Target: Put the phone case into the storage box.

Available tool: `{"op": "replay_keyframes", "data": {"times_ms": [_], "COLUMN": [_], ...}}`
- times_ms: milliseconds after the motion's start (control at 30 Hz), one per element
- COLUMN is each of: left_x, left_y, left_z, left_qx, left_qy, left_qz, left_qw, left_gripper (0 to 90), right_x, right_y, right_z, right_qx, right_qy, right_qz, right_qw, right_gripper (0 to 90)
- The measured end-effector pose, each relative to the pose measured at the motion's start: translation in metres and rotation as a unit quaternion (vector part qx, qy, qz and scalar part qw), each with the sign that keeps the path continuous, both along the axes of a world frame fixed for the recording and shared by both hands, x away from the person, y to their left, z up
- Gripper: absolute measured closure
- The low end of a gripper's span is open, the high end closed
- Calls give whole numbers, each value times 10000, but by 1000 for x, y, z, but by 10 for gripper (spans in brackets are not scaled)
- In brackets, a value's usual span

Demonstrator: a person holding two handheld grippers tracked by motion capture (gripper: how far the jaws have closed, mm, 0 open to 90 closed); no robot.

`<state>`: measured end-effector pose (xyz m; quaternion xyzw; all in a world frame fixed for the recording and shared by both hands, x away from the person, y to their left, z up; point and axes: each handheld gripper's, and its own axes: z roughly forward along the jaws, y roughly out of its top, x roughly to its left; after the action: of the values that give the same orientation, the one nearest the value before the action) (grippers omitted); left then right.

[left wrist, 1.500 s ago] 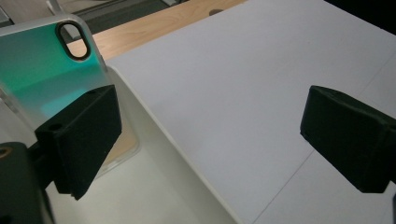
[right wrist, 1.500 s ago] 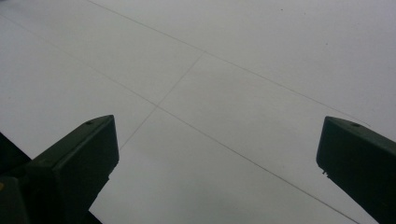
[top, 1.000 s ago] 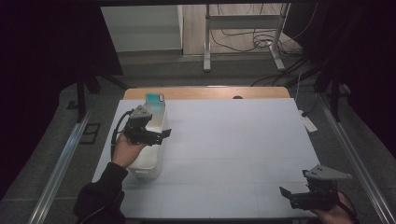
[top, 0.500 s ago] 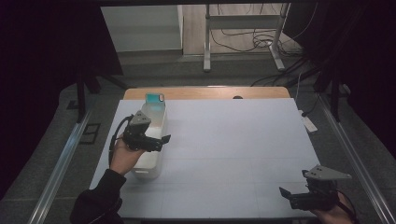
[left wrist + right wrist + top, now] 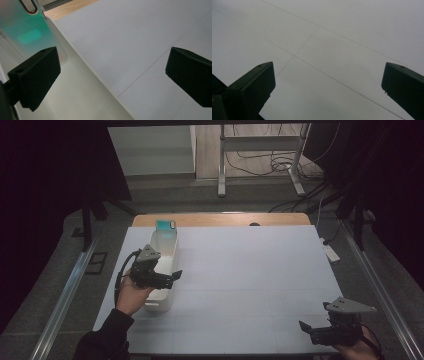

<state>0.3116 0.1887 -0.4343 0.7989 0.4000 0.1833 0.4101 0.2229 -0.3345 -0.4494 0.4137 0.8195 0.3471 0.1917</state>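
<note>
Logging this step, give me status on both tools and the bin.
Left tool open, over the white bin. Right tool open, above bare table. Teal phone upright at bin's far end.

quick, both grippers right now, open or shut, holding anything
left gripper: open, empty, jaws astride the white bin's wall.
right gripper: open, empty, over the table.

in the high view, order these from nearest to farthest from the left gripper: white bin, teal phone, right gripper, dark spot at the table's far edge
1. white bin: directly beneath the left gripper, table's left side.
2. teal phone: standing at the bin's far end.
3. dark spot: far edge, near the middle.
4. right gripper: near right corner, plainly farthest.
</note>
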Motion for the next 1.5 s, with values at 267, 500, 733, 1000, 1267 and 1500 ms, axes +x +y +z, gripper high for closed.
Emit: {"op": "replay_keyframes", "data": {"times_ms": [267,500,733,1000,1267,1500], "left_x": [-12,-21,-28,-35,-43,-53], "left_y": [1,1,4,7,8,9], "left_z": [-1,-1,-1,-1,-2,-2], "left_qx": [-55,-85,-245,-354,-319,-272], "left_qy": [55,108,107,100,132,48], "left_qz": [-42,-99,-35,15,7,72], "left_qw": [10000,9999,9996,9993,9994,9996], "left_gripper": [20,18,9,0,0,0], "right_x": [0,0,0,0,0,0], "right_y": [1,1,1,1,2,2], "right_z": [0,0,0,0,0,0], "right_qx": [-14,-35,-36,-40,-56,-61], "right_qy": [3,14,23,33,25,26], "right_qz": [8,6,16,19,22,27], "right_qw": [10000,10000,10000,10000,10000,10000], "right_gripper": [0,0,0,0,0,0]}}
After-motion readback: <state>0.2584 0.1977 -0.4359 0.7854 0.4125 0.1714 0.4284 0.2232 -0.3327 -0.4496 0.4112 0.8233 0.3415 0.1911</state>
